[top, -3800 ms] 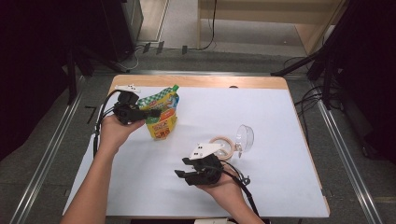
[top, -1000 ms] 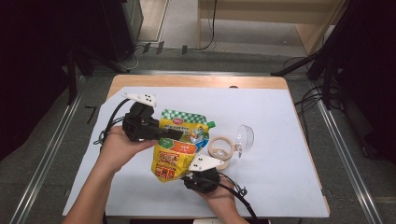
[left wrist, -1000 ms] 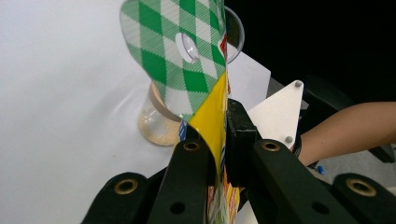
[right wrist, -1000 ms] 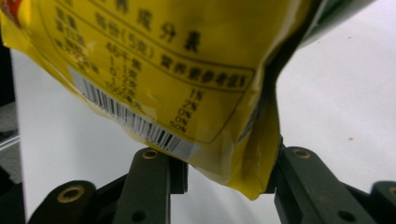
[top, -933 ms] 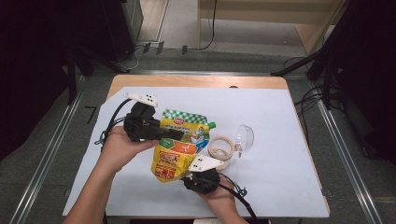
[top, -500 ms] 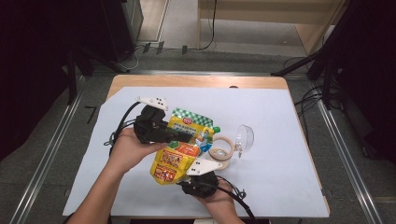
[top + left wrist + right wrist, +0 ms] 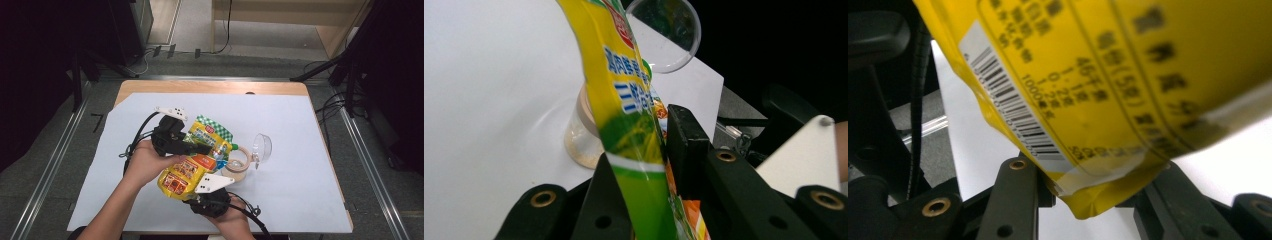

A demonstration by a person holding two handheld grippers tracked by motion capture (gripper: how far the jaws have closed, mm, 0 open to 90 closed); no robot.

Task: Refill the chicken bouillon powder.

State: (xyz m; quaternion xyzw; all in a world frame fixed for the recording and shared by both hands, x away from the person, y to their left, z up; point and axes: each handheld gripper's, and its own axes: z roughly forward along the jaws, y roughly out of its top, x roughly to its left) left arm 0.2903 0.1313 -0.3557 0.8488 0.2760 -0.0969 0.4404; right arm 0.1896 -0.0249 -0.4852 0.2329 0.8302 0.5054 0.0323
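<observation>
Yellow snack pouch hangs between both grippers above a white sheet spread over a wooden table, grey floor and black stands around it. The left gripper has its jaws either side of the pouch's green top edge, and they have just been easing apart; the right gripper pinches the bottom seam, closing further. The left gripper view shows a clear cup and a tape roll beyond the jaws; the right gripper view shows the barcode just above its jaws.
</observation>
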